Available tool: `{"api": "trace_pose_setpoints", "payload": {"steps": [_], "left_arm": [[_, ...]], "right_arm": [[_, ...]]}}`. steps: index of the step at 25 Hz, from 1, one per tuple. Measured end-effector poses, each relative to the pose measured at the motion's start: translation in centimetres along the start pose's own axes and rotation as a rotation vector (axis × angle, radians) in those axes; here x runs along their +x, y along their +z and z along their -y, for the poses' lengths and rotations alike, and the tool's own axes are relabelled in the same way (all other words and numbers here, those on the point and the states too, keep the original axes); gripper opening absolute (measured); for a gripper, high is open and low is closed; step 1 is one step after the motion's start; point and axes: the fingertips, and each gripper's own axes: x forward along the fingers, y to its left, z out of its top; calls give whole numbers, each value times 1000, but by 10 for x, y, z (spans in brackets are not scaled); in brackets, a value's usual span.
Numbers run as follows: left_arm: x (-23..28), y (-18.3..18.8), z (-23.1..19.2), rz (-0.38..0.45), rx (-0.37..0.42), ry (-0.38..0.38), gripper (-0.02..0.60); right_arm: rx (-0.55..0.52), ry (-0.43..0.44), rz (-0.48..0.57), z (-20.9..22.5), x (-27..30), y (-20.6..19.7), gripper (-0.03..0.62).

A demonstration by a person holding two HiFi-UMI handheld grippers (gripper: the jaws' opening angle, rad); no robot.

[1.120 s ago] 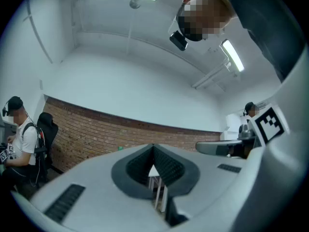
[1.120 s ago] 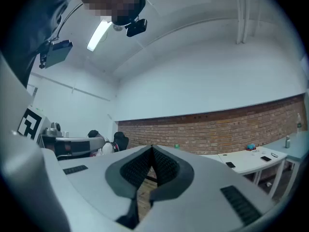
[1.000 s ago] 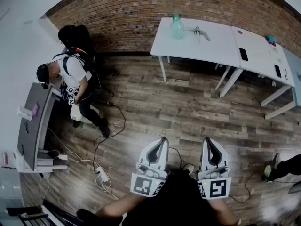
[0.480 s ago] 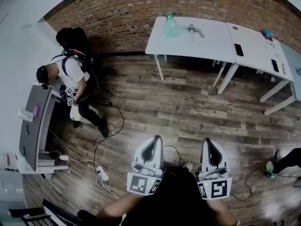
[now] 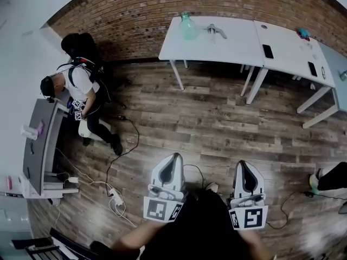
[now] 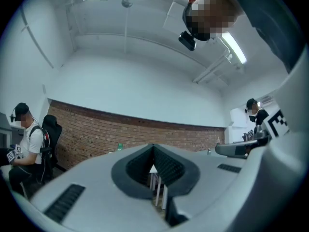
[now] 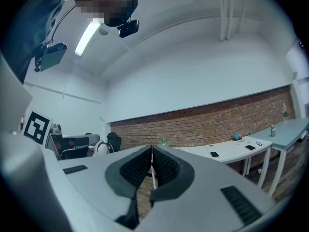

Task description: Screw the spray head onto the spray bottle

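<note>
The left claw (image 5: 174, 156) and the right claw (image 5: 245, 163) are held over the wooden plank floor (image 5: 217, 123), jaws pressed together with nothing between. The translucent green plastic spray bottle (image 5: 187, 27) is set on the white rectangular counter (image 5: 227, 50) at their twelve o'clock, well apart from them; the grey spray head (image 5: 213, 31) is laid just beside it, at its three o'clock.

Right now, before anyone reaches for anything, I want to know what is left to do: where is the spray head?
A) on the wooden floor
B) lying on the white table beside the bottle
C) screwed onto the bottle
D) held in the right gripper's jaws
B: the spray head lies on the white table, apart from the green spray bottle that stands next to it.
</note>
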Motion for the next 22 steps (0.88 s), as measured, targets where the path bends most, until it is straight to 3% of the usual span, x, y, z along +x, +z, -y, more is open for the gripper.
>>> {"api": "trace_pose_setpoints", "payload": {"steps": [3,11,22], "left_arm": [[0,2,13,8,59,-16,2],[4,-5,37,-3,3,-44,2],[26,-25,18,-52,-47,-118,2]], "right_arm": [[2,13,10,5,-8,0,8],[9,9,-25,12,-25,-11,8],[6,-16,-57,-3,10,-19,8]]}}
